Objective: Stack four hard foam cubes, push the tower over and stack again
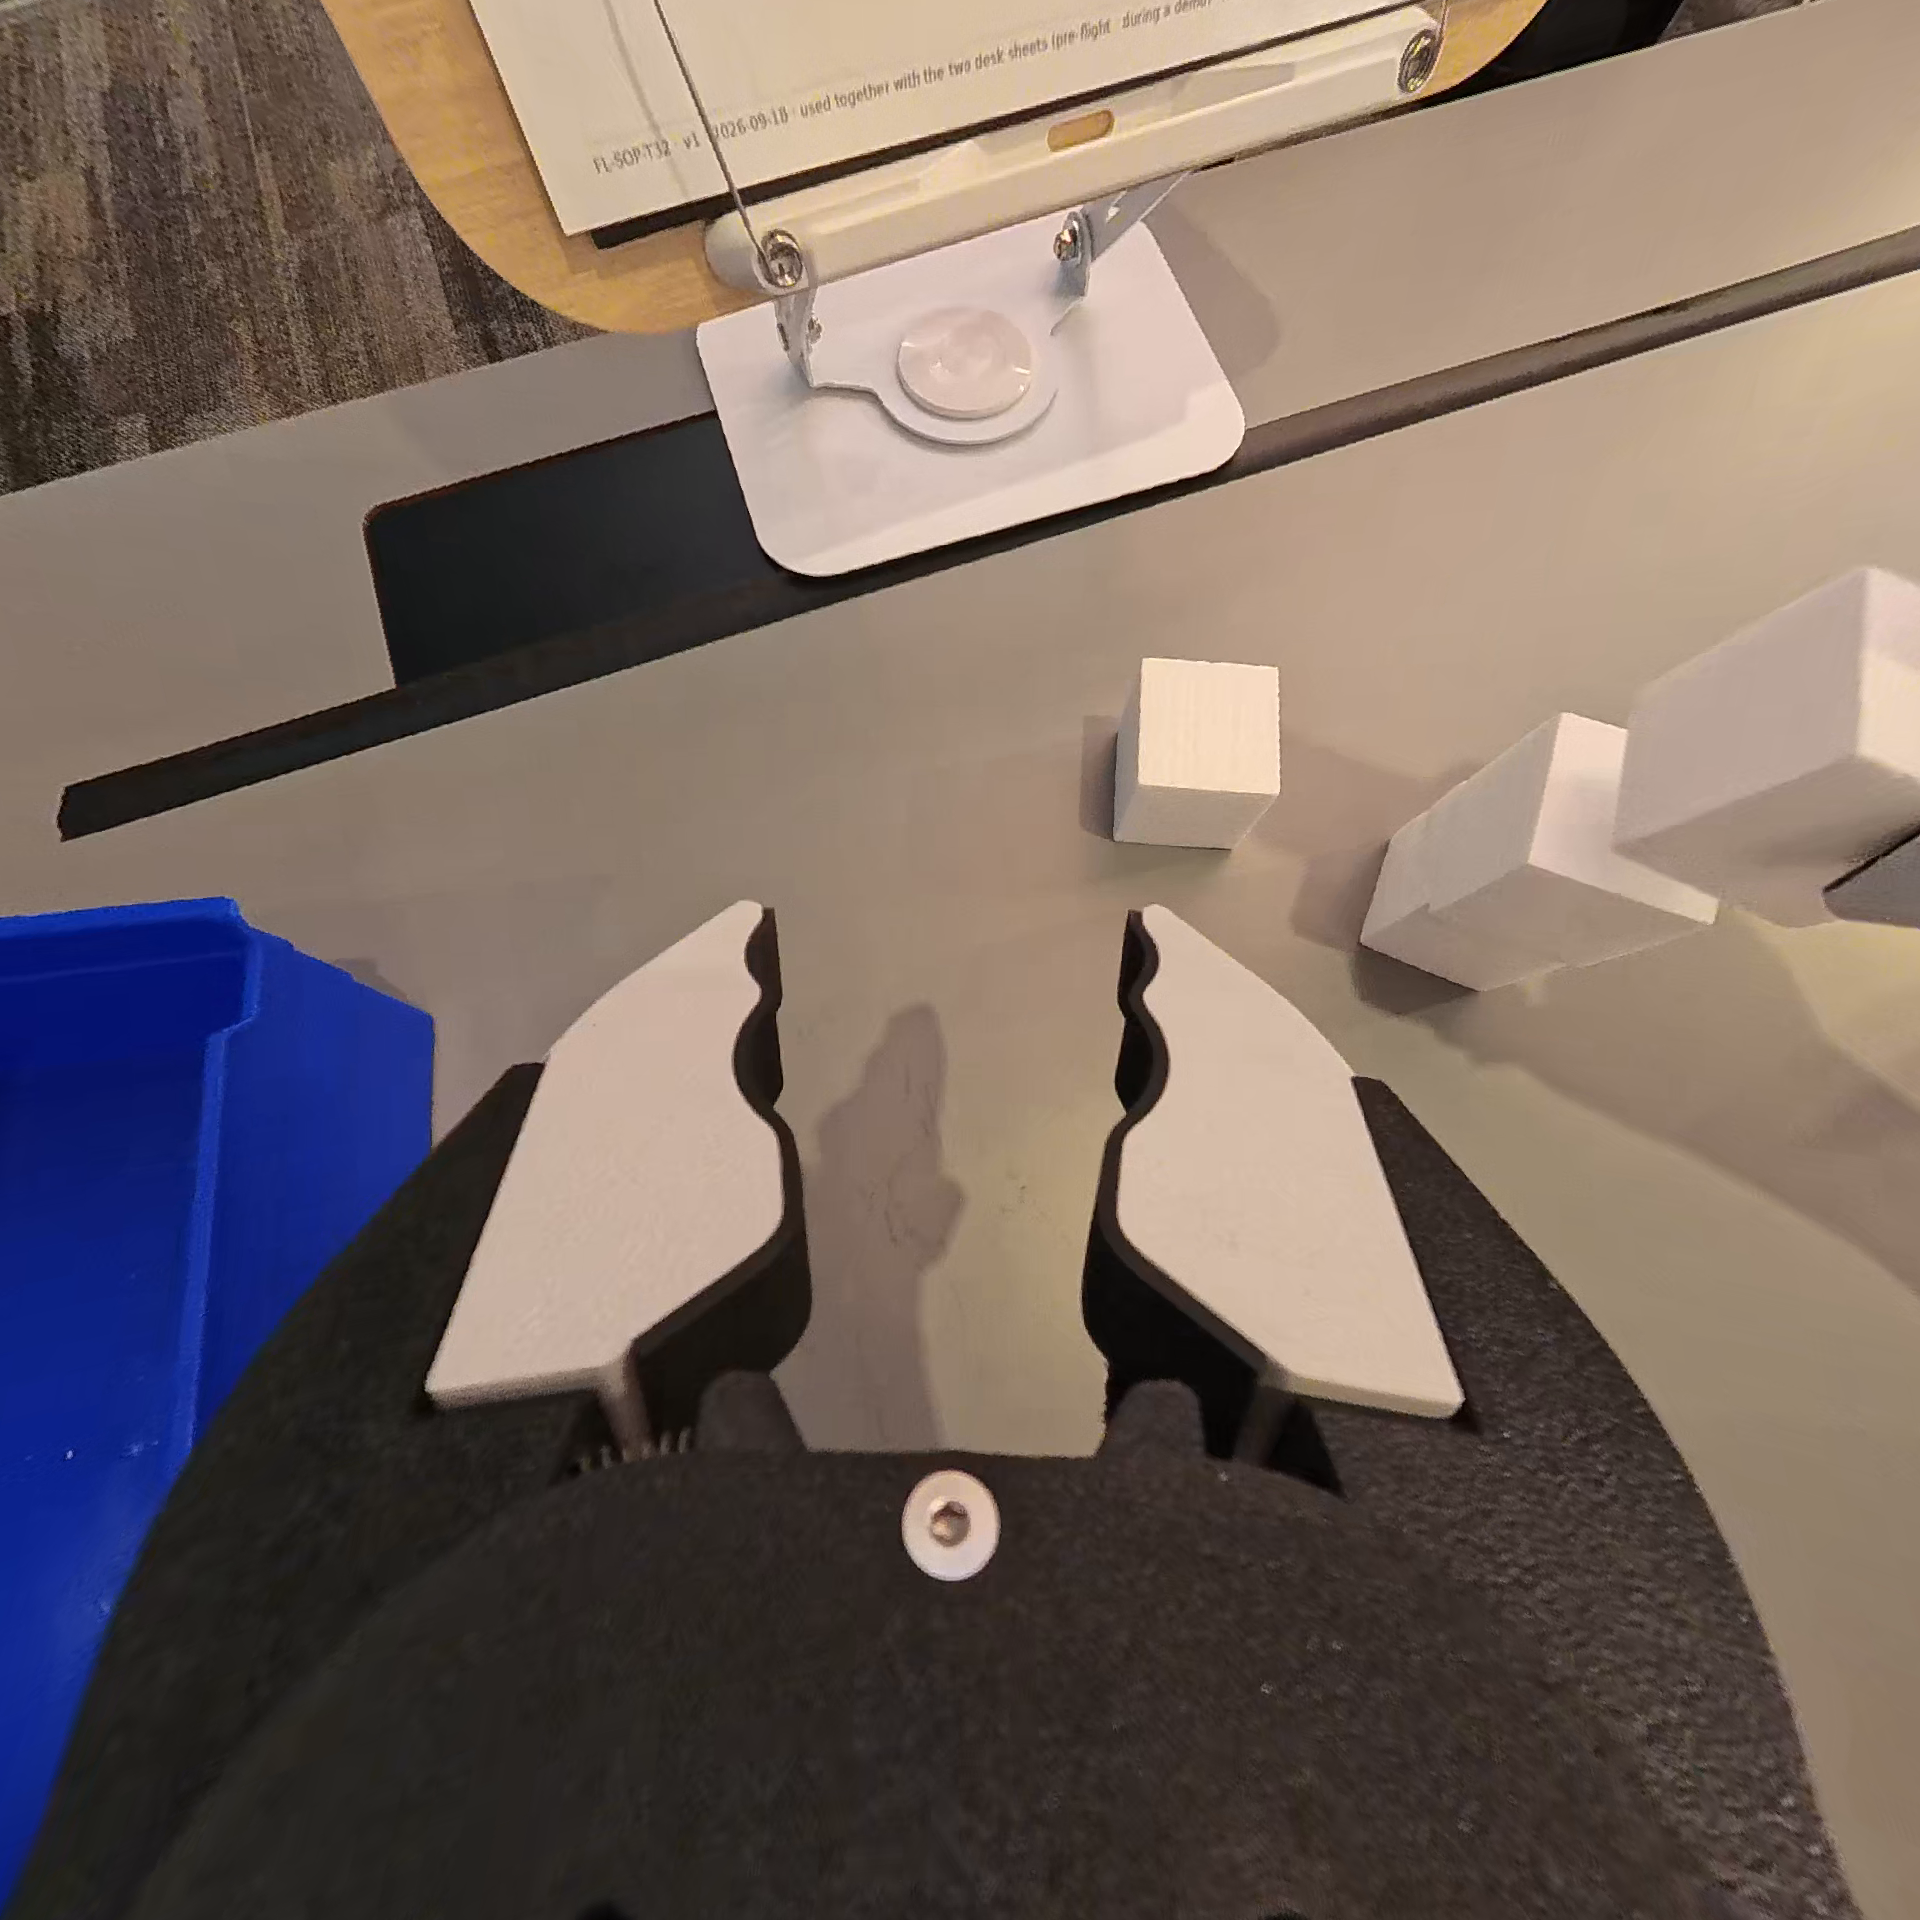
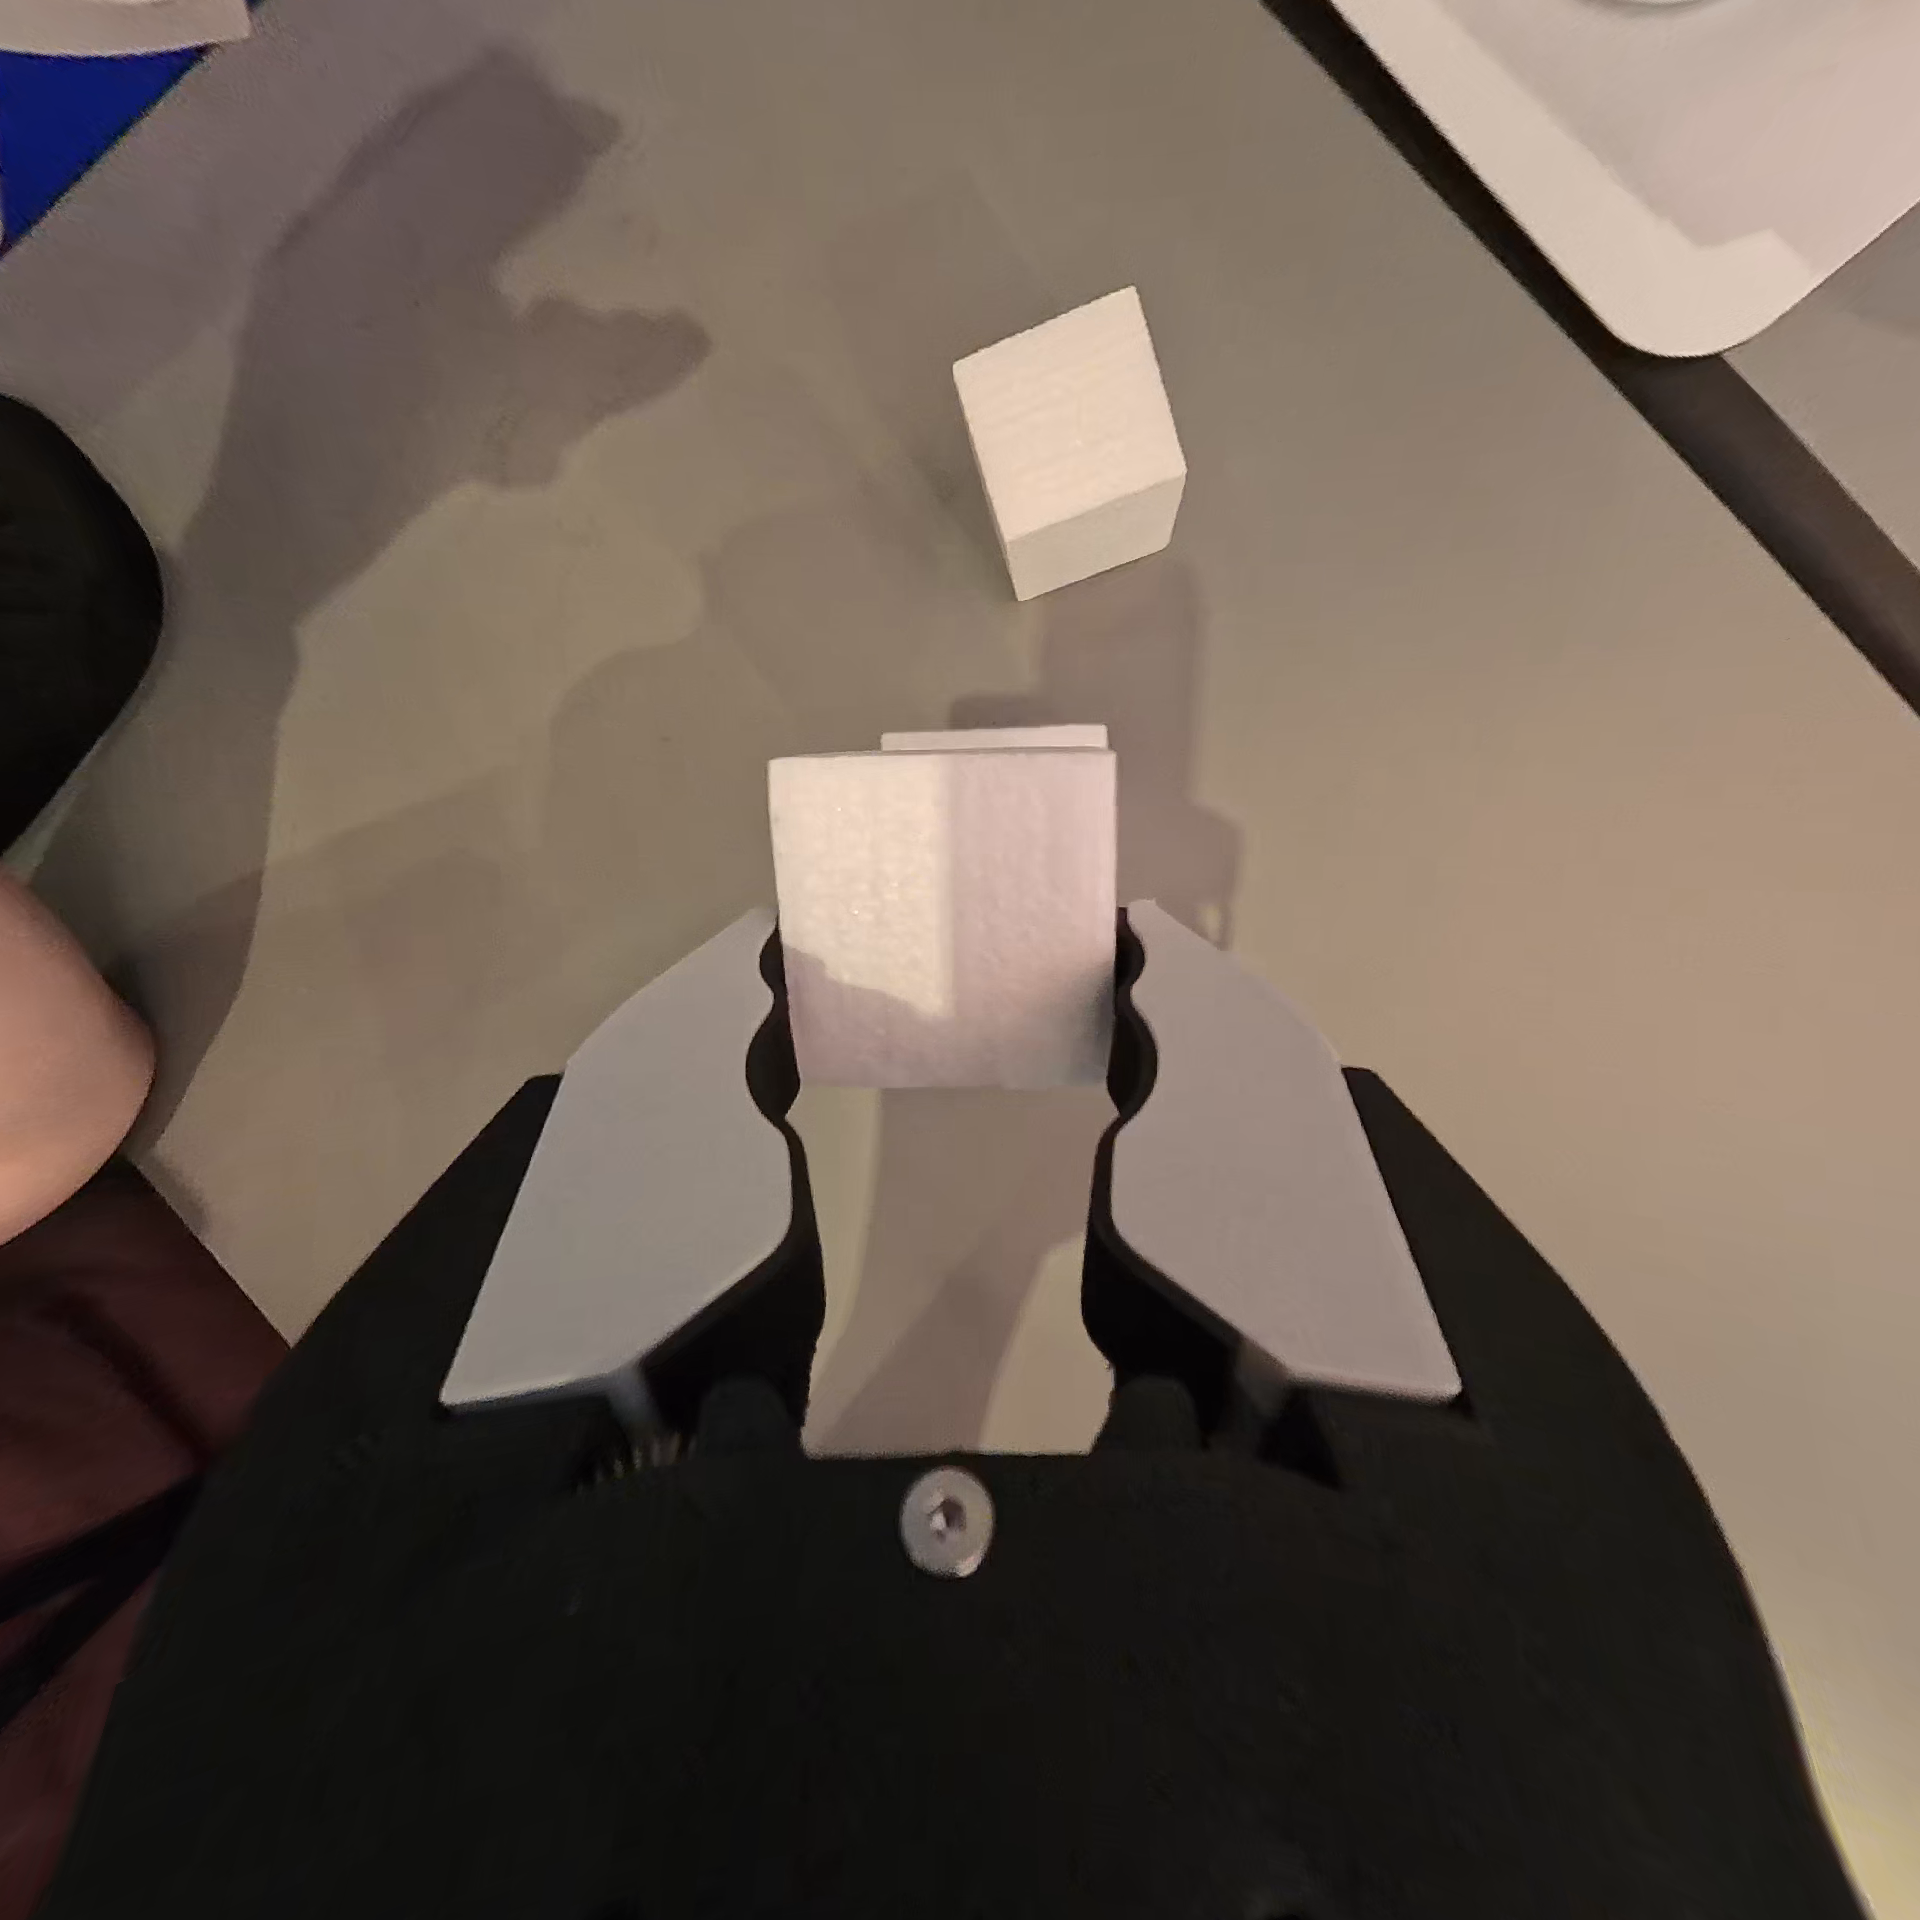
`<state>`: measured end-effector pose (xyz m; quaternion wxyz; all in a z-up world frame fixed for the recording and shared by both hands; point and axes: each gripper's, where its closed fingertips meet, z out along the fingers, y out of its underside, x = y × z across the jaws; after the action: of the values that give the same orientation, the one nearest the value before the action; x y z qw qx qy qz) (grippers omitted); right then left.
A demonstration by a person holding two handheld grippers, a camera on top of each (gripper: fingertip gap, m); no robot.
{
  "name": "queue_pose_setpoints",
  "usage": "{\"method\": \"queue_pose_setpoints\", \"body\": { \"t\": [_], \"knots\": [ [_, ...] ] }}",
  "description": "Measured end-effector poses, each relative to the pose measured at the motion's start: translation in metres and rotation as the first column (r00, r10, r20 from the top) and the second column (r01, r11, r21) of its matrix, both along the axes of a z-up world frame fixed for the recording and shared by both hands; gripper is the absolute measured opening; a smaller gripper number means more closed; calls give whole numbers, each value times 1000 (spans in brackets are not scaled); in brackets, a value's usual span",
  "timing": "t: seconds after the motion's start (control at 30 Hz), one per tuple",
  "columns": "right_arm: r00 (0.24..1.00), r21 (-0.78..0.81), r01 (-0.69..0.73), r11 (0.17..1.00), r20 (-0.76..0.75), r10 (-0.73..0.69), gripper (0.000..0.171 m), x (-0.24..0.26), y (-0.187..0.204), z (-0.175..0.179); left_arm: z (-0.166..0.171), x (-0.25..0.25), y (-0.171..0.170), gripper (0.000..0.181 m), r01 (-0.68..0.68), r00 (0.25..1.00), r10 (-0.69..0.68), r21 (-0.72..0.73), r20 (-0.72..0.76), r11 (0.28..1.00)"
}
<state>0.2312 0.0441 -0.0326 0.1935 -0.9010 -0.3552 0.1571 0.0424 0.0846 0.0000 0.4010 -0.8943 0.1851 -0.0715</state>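
Observation:
My left gripper (image 1: 948, 920) is open and empty, low over the grey table (image 1: 935, 727). One white foam cube (image 1: 1195, 753) stands alone ahead to its right. Farther right is a short stack of what looks like two cubes (image 1: 1496, 883). My right gripper (image 2: 951, 914) is shut on another white cube (image 2: 935, 831) and holds it just above that stack, whose top edge (image 2: 992, 740) peeks out behind it. The held cube also shows in the left wrist view (image 1: 1766, 748). The lone cube (image 2: 1070, 436) lies beyond the right gripper.
A blue bin (image 1: 156, 1195) sits close at the left of my left gripper. A white stand base (image 1: 966, 416) carries a wooden board with a paper sheet at the back edge, and also shows in the right wrist view (image 2: 1662, 156). A person's hand (image 2: 52, 1039) is at the left.

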Motion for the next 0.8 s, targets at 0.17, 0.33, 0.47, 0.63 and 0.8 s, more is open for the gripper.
{"method": "queue_pose_setpoints", "body": {
  "t": [0.17,0.33,0.47,0.63,0.8],
  "knots": [
    [999,-7,-14,1000,39,14,59,-3,4,-5,0,1,1,63,-2,1000,2,1,-8,1000],
    [997,-11,-26,1000,70,27,59,-3,6,-12,-4,4,3,63,3,1000,-3,-8,-19,1000],
    [997,1,-29,1000,76,29,59,-4,8,-13,-5,6,3,62,8,1000,-8,-12,-29,1000],
    [996,31,-31,999,81,29,60,-4,11,-13,-6,10,4,62,17,999,-17,-4,-37,1000],
    [997,95,-69,993,45,65,78,-1,6,2,-13,26,13,65,66,998,-66,3,14,998]
  ]
}}
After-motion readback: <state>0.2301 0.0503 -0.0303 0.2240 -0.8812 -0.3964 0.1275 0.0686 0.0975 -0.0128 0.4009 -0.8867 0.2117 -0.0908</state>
